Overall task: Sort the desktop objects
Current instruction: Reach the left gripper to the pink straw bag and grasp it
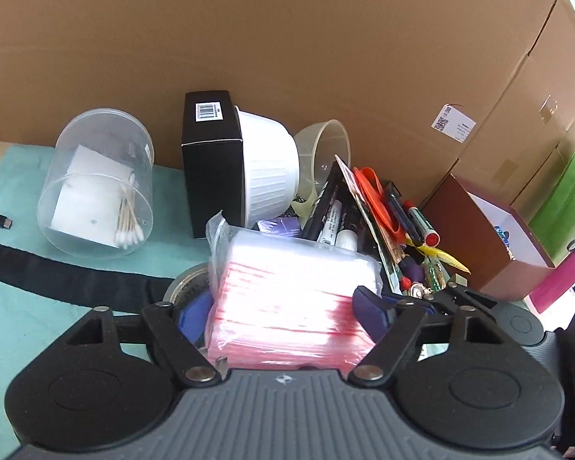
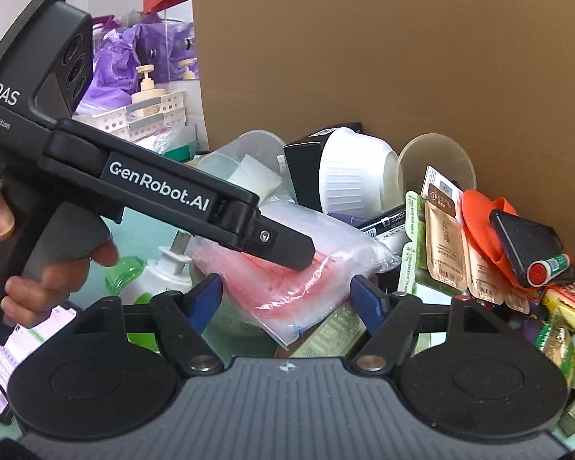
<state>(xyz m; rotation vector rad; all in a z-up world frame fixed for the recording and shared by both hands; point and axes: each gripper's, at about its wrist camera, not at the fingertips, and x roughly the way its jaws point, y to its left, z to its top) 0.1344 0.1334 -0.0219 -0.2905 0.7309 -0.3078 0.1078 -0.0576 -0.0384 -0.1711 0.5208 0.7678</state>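
A clear plastic bag of pink sheets sits between the blue fingers of my left gripper, which close on its two sides. In the right wrist view the same bag hangs from the left gripper's black body, held by a hand. My right gripper is open just below and in front of the bag, its blue fingers apart on either side without touching it. A heap of desktop objects lies behind: markers, an orange plastic piece, sachets.
A clear tub with cotton swabs, a black box, a white ribbed bowl and a tape roll stand before a cardboard wall. A maroon box and a pink bottle are at right. A phone lies at lower left.
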